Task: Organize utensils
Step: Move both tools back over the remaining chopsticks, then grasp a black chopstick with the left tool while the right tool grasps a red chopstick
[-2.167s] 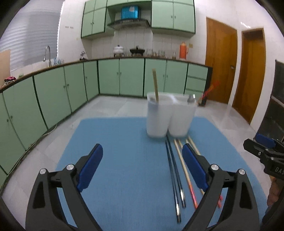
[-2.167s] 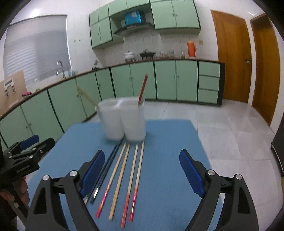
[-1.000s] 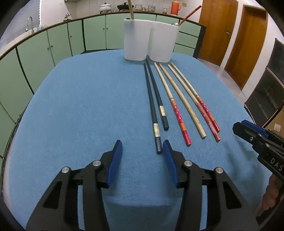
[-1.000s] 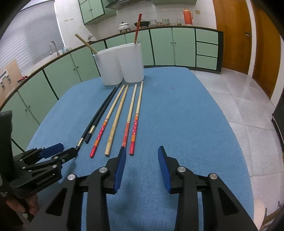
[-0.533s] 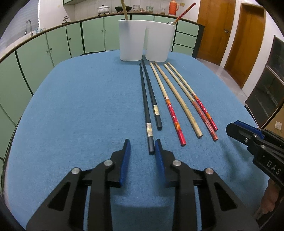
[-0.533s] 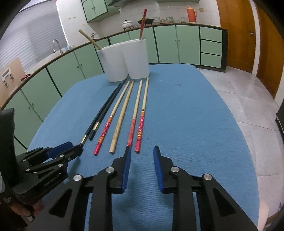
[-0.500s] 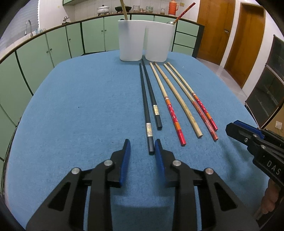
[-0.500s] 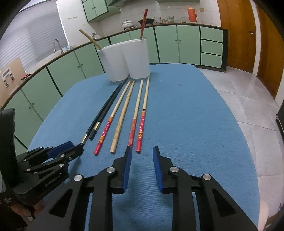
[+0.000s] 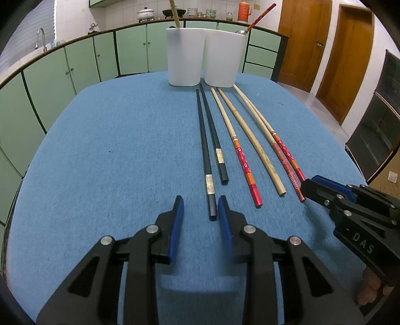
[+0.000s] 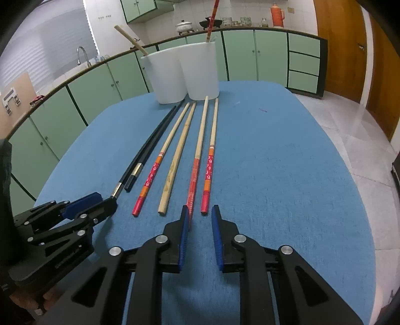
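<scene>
Several chopsticks lie side by side on the blue cloth (image 9: 100,150), pointing at two white cups (image 9: 185,57) (image 9: 222,60). My left gripper (image 9: 200,207) is open, narrowly. The near end of a black chopstick (image 9: 207,160) lies between its fingers, close to the right pad and untouched. My right gripper (image 10: 200,212) has its jaws closing. The near ends of two red-patterned chopsticks (image 10: 193,175) (image 10: 207,175) lie at the mouth of its gap, with no pad pressing on them. Each gripper shows at the edge of the other's view: right gripper (image 9: 310,183), left gripper (image 10: 107,202).
A bamboo chopstick (image 9: 175,12) stands in the left cup and a red one (image 9: 262,13) in the right cup. A second black chopstick (image 9: 215,140) and a plain bamboo one (image 9: 250,140) lie between the two grippers. Green cabinets ring the table; wooden doors stand at the right.
Both grippers have come down from above the table to the chopsticks' near ends and narrowed their jaws. The right gripper has edged forward and kept narrowing; the left has held still lately.
</scene>
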